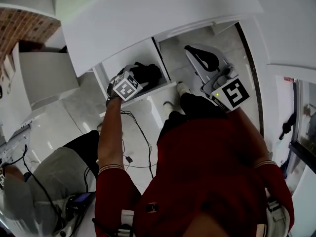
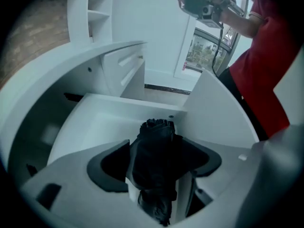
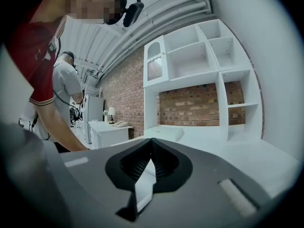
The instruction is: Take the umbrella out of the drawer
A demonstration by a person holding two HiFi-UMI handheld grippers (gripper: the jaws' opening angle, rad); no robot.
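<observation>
Umbrella (image 2: pixel 154 160): black, folded, fabric bunched; lies on floor of open white drawer (image 2: pixel 90 127), long axis 12-to-6 o'clock in left gripper view, close to the 3 o'clock side wall

Way into the drawer (image 2: pixel 85 127): open upward; I see free passage for the left gripper (image 2: pixel 159 146).
Its walls: close on both sides (the right one looks taller).
Jaw gap: wide, but the umbrella (image 2: pixel 154 160) fills most of it.
Desk top (image 1: pixel 148 23): overhangs the drawer's back part.
Floor: loose cables (image 1: pixel 142 137) lie just before the drawer.
</observation>
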